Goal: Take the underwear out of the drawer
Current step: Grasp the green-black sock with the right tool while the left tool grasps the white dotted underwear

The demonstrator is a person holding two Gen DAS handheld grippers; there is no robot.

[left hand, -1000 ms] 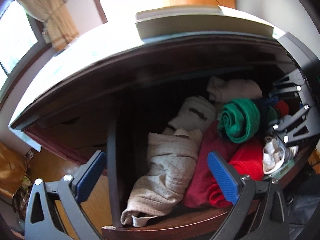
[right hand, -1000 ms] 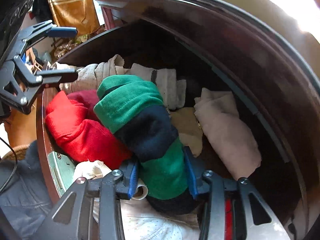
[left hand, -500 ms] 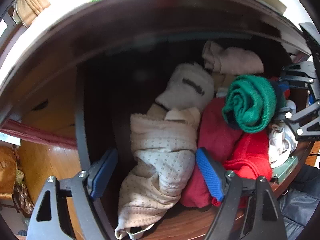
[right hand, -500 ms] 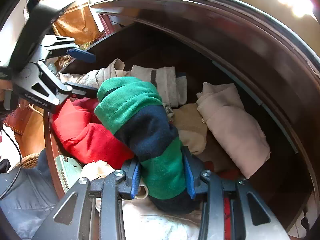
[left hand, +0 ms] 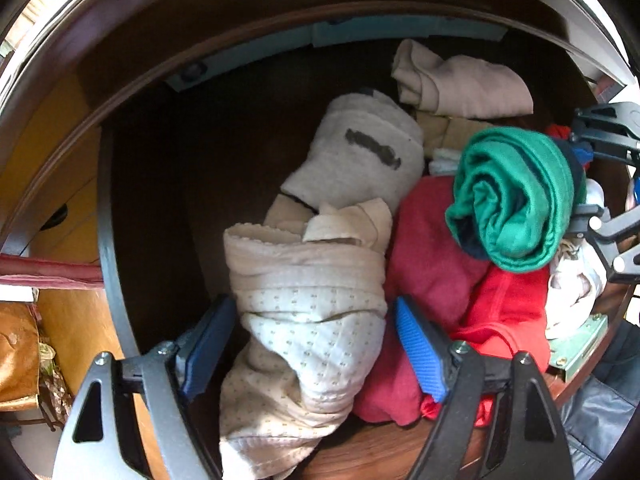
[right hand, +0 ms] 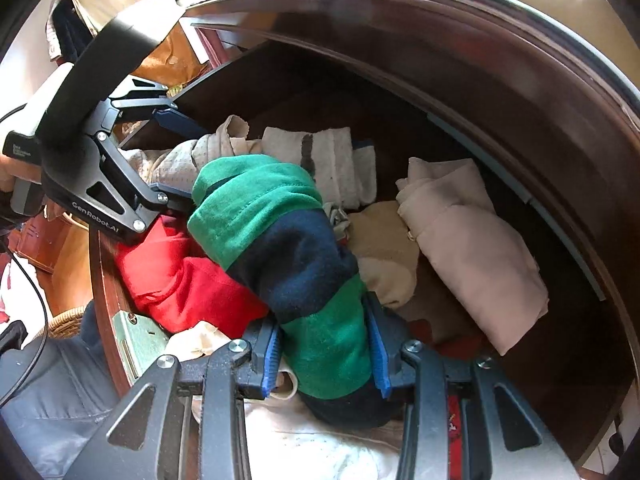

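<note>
The dark wooden drawer [left hand: 107,240] stands pulled out and full of rolled clothes. A cream dotted underwear roll [left hand: 312,320] lies at its front left. My left gripper [left hand: 316,344] points down over this roll with a blue pad on each side; its jaws are closing and the pads are close to the cloth without pressing it. My right gripper [right hand: 324,356] is shut on a green and navy striped roll [right hand: 280,240], held tilted above the red clothes. In the right wrist view the left gripper [right hand: 180,156] straddles the dotted roll [right hand: 176,164].
Red garments [left hand: 500,312] fill the front right of the drawer. A cream roll with a grey mark [left hand: 360,152] and a folded beige piece [left hand: 460,80] lie further back. A metal lock plate [left hand: 576,344] sits on the front edge. A person's dark trousers [right hand: 48,392] are beside the drawer.
My left gripper came down over the dotted roll, tipped to look straight into the drawer, and its jaws narrowed around the roll. The right gripper kept still with the striped roll.
</note>
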